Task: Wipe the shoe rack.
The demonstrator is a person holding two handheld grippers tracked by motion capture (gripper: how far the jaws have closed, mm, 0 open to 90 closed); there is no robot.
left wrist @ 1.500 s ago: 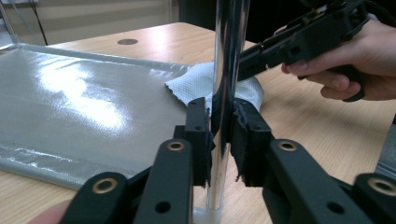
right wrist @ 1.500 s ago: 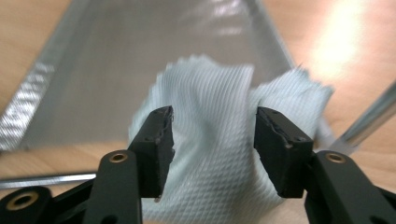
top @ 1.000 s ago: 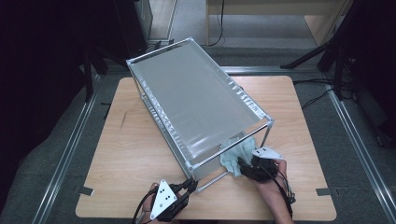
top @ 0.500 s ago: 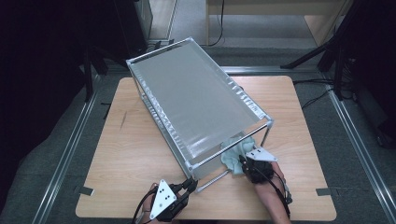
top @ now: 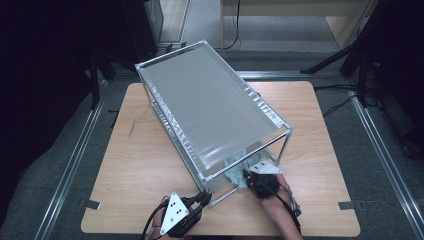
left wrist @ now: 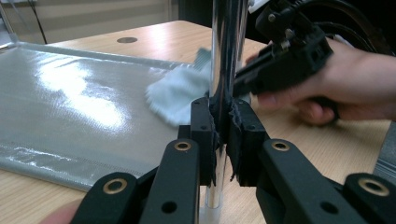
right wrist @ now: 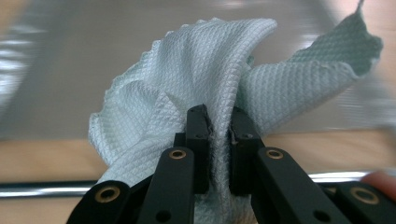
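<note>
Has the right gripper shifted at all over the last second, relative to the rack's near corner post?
Yes, slightly. The right gripper, shut on the cloth, has edged left and away from the person, further under the rack past its post.

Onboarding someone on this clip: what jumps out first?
A big metal rack with grey shelf liners sits diagonally across the wooden table. At its near corner, the left hand-held gripper is clamped on a chrome upright post. Beside it, the right hand-held gripper pinches a bunched pale-green cloth at the lower shelf's edge.
</note>
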